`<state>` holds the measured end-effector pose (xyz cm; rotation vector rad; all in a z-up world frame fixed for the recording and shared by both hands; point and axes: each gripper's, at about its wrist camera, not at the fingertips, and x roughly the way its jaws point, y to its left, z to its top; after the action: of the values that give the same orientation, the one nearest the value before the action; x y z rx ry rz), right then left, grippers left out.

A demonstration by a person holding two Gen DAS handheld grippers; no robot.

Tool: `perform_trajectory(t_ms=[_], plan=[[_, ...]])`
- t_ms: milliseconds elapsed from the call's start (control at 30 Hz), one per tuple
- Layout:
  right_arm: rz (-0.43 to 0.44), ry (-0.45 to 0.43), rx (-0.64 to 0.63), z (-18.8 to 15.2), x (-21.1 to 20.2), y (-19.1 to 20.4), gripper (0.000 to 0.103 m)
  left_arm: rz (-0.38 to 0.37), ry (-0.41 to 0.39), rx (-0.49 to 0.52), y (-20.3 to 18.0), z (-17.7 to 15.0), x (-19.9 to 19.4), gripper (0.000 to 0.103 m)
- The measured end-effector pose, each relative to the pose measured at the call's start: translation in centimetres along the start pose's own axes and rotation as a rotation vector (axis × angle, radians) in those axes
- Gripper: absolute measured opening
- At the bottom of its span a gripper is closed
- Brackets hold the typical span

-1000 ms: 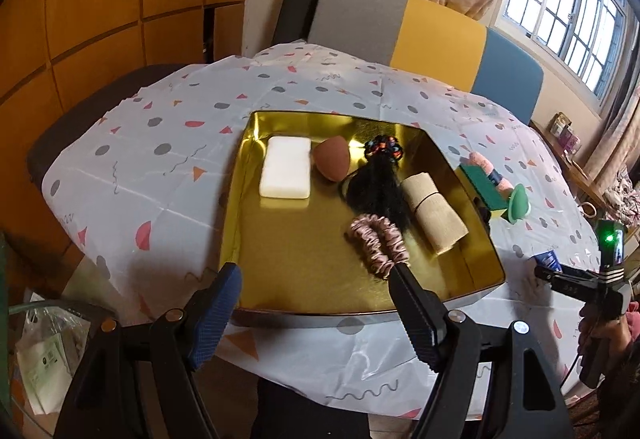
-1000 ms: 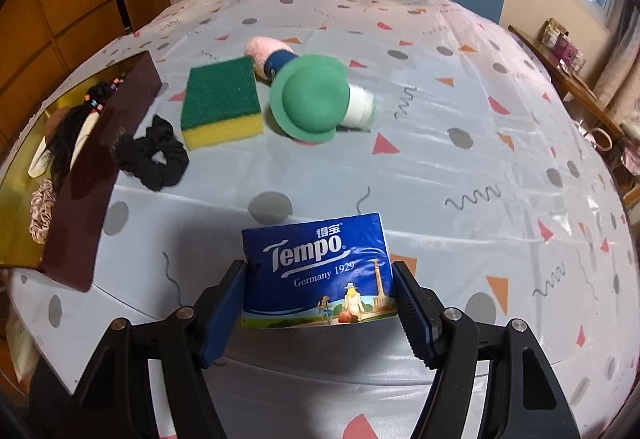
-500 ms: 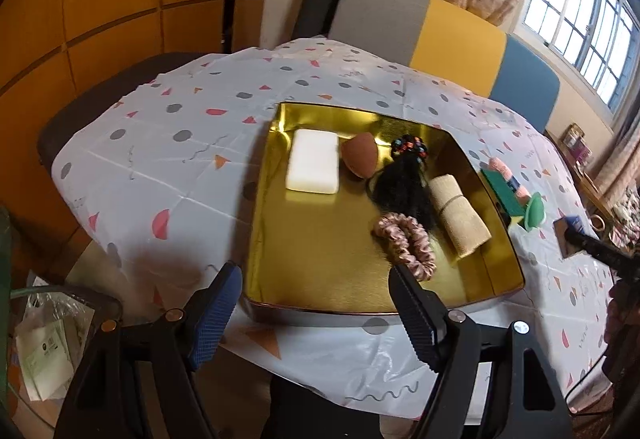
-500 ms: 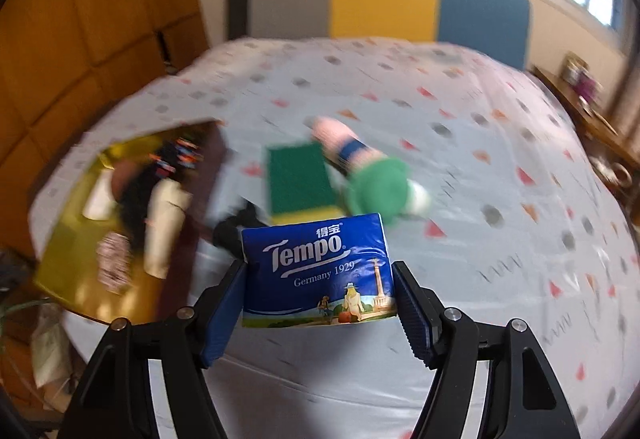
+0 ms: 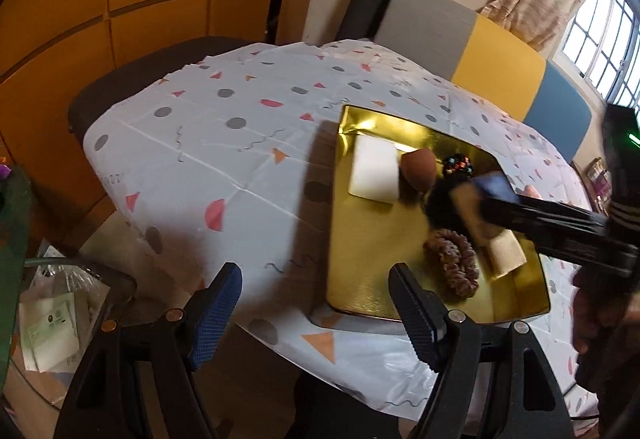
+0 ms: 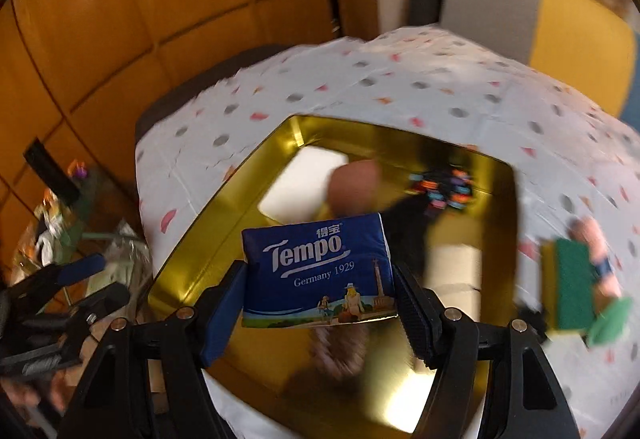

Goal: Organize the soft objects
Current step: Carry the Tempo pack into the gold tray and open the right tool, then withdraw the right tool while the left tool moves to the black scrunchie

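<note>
The right hand-held gripper (image 6: 320, 287) had its blue pads clamped on both sides of a blue Tempo tissue pack (image 6: 318, 273), gripping it firmly at bottom centre of the right wrist view. The pack was up in the air over the gold tray (image 6: 192, 259), not resting on anything, label facing the camera, looking flat and unsquashed. That view was pretty motion-blurred, so stuff under the pack was smeary.

The left hand-held gripper (image 5: 316, 303) sat wide open at the bottom of the left wrist view with nothing between its fingers, hovering off the near edge of the bench (image 5: 224, 159), which had a white cloth with dots and triangles on it.

In the left wrist view the gold tray (image 5: 368, 279) was right of centre. Inside it, toward the upper left corner, was a white sponge block (image 5: 374, 169), with a brown makeup sponge (image 5: 418, 169) just beside it on the right. A colourful beaded hair tie (image 5: 458, 165) sat further right, with something black and fluffy (image 5: 442, 205) below it. A pink scrunchie (image 5: 454, 263) lay lower down and a beige rolled cloth (image 5: 506, 257) to its right. The right gripper crossed over the tray from the right edge, partly covering the cloth.

In the right wrist view, outside the tray at right, there was a green and yellow scrub sponge (image 6: 570, 285), blurred.
</note>
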<state>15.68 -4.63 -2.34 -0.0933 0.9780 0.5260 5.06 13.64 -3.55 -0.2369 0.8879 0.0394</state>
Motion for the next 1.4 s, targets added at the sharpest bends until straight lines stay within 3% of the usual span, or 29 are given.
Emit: perform_trajectory(t_ms=[200, 267, 367, 467, 633, 867, 1167, 1400], plan=[[-0.028, 0.148, -0.04, 1.0, 6.9, 1.6, 0.072, 0.01, 0.017, -0.004, 0.6, 0.2, 0.5, 0.077], [-0.084, 0.16, -0.035, 1.1, 8.0, 1.2, 0.074, 0.013, 0.017, -0.005, 0.8, 0.1, 0.5, 0.077], [-0.062, 0.156, 0.011, 1.0, 8.0, 0.3, 0.082, 0.028, 0.018, 0.005, 0.7, 0.1, 0.7, 0.077], [-0.018, 0.105, 0.042, 1.1, 6.3, -0.1, 0.095, 0.029, 0.007, 0.017, 0.3, 0.2, 0.5, 0.077], [0.022, -0.002, 0.067, 0.8, 2.4, -0.2, 0.1, 0.018, 0.001, 0.039, -0.7, 0.2, 0.1, 0.077], [-0.012, -0.119, 0.094, -1.6, -2.7, -1.5, 0.1, 0.004, -0.019, 0.101, -2.8, 0.0, -1.0, 0.077], [-0.165, -0.207, 0.147, -6.6, -9.5, -7.3, 0.1, -0.019, -0.034, 0.19, -6.1, 0.0, -1.9, 0.077], [-0.329, -0.202, 0.233, -11.5, -14.2, -14.6, 0.1, -0.107, -0.009, 0.208, -8.5, -0.1, -1.7, 0.077]])
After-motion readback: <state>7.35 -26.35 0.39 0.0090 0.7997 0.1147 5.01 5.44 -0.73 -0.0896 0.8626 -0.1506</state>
